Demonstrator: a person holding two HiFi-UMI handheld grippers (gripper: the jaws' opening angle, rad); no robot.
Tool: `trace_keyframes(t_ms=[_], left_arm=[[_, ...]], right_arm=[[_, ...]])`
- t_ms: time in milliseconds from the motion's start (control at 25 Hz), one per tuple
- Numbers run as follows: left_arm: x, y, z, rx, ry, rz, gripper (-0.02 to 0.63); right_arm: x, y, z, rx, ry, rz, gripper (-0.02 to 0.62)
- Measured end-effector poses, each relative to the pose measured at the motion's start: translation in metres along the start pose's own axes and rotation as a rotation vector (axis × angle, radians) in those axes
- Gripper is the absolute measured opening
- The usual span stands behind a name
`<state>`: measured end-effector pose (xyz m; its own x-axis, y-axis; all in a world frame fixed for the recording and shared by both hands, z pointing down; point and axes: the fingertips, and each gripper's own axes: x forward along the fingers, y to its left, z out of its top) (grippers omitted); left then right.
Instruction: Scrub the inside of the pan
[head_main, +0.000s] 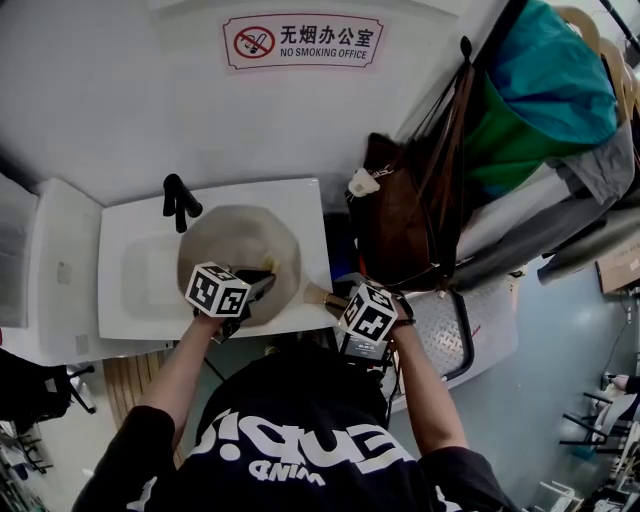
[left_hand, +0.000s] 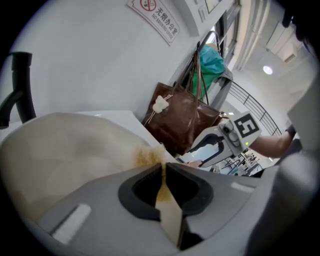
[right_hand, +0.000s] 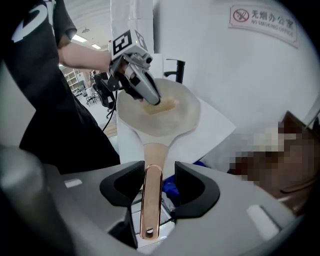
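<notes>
A round beige pan (head_main: 240, 250) sits tilted over the white sink (head_main: 130, 290). Its copper-coloured handle (right_hand: 151, 200) runs between the jaws of my right gripper (right_hand: 159, 182), which is shut on it. In the head view that gripper (head_main: 335, 305) is at the sink's front right corner. My left gripper (left_hand: 164, 186) is shut on a thin yellow-and-white sponge (left_hand: 169, 212). The sponge's frayed yellow end (left_hand: 149, 156) rests on the pan's inner surface (left_hand: 65, 150). In the right gripper view, the left gripper (right_hand: 142, 85) reaches into the pan (right_hand: 170, 117) from the left.
A black faucet (head_main: 178, 200) stands at the back of the sink against the white wall. A brown bag (head_main: 400, 220) hangs close on the right, with coloured clothes (head_main: 540, 110) beyond it. A metal chair (head_main: 450, 335) stands beside the sink.
</notes>
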<state>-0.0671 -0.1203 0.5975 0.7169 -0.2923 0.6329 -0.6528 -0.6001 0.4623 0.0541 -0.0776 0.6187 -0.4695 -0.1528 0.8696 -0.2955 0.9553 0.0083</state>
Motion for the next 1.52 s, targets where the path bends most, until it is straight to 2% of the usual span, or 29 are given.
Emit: trace_keyframes(t_ms=[200,360,400,480,520,760,960,1120,1320,1520], left_arm=[[-0.017,-0.01,0.029,0.044,-0.065,0.0,0.025],[-0.036,-0.035,0.061,0.107,-0.151,-0.01,0.025],[-0.04,-0.042,0.068,0.123,-0.174,-0.012,0.025],[-0.048,-0.055,0.077,0.153,-0.218,-0.012,0.025],[-0.051,-0.06,0.081,0.167,-0.238,-0.009,0.025],[-0.063,-0.074,0.093,0.224,-0.394,0.03,0.025],[-0.077,-0.075,0.098,0.255,-0.554,0.054,0.025],[-0.087,-0.073,0.1,0.278,-0.639,0.087,0.025],[-0.097,-0.065,0.098,0.304,-0.695,0.138,0.025],[-0.102,-0.061,0.098,0.317,-0.708,0.161,0.025]], right_arm=[[-0.052,-0.019,0.035,0.003,-0.132,-0.127,0.195],[-0.11,-0.044,0.063,0.127,-0.337,-0.311,0.192],[-0.124,-0.048,0.071,0.153,-0.401,-0.351,0.175],[-0.146,-0.05,0.082,0.184,-0.517,-0.421,0.048],[-0.153,-0.049,0.087,0.192,-0.564,-0.444,0.009],[-0.177,-0.032,0.114,0.289,-0.829,-0.432,0.009],[-0.167,-0.025,0.121,0.293,-0.884,-0.435,0.009],[-0.16,-0.027,0.116,0.325,-0.907,-0.439,0.009],[-0.156,-0.024,0.117,0.345,-0.944,-0.423,0.009],[-0.154,-0.026,0.118,0.368,-0.949,-0.444,0.009]])
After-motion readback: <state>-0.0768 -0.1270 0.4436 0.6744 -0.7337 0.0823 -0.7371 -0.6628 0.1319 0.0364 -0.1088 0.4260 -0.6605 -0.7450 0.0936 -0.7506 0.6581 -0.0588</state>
